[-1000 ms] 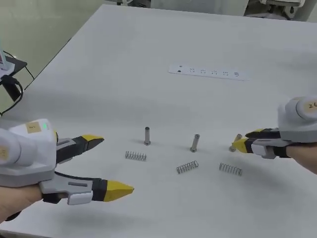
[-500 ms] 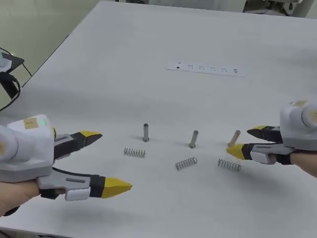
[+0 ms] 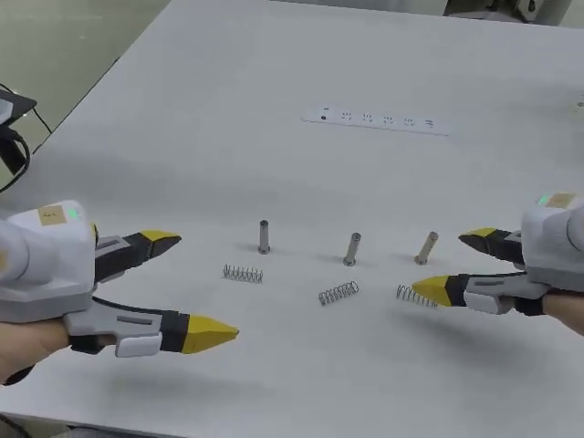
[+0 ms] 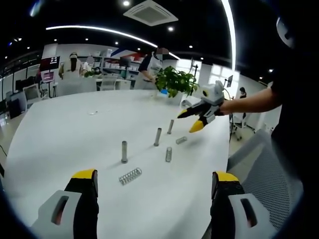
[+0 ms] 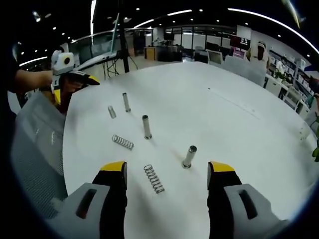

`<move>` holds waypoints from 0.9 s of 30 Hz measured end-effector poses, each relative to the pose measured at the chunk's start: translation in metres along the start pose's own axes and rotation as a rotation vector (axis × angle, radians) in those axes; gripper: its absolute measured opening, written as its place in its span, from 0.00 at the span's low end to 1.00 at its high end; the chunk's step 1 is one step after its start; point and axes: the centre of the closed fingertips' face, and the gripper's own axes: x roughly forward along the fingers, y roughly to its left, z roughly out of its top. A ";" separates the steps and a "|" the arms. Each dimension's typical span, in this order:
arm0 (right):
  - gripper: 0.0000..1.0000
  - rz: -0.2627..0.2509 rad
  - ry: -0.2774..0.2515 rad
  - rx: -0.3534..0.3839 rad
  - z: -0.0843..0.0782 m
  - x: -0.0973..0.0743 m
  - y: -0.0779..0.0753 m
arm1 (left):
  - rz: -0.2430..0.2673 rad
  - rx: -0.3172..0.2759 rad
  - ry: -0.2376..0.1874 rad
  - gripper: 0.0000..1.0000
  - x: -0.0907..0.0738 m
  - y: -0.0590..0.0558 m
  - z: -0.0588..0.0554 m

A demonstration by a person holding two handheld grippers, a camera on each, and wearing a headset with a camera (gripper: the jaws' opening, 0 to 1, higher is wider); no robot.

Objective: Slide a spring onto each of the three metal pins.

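Right tool (image 3: 438, 265) agape, power strip (image 3: 376, 120) beyond pins (image 3: 352, 248)

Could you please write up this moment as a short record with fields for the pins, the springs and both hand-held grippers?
pins: left pin, middle pin, right pin, standing in a row on the table, all bare
springs: left spring, middle spring, right spring, lying flat in front of the pins
left hand-held gripper: open, empty, left of the springs
right hand-held gripper: open, empty, beside the right spring
background: power strip beyond the pins
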 end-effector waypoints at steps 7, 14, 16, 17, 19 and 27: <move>0.64 0.050 0.022 -0.134 -0.007 -0.010 0.016 | -0.008 0.003 -0.004 0.92 -0.001 0.001 -0.001; 0.63 0.059 0.049 -0.186 -0.020 -0.015 0.024 | -0.005 0.003 -0.003 0.92 -0.001 0.002 -0.001; 0.62 0.064 0.050 -0.179 -0.022 -0.016 0.026 | -0.005 0.006 -0.004 0.92 0.000 0.002 0.000; 0.62 0.065 0.050 -0.177 -0.023 -0.016 0.026 | -0.006 0.006 -0.004 0.92 0.000 0.002 0.000; 0.62 0.067 0.052 -0.173 -0.024 -0.017 0.027 | -0.007 0.006 -0.004 0.92 0.000 0.002 0.000; 0.59 0.099 0.057 -0.199 -0.026 -0.023 0.034 | -0.003 0.009 -0.005 0.91 -0.001 0.001 -0.001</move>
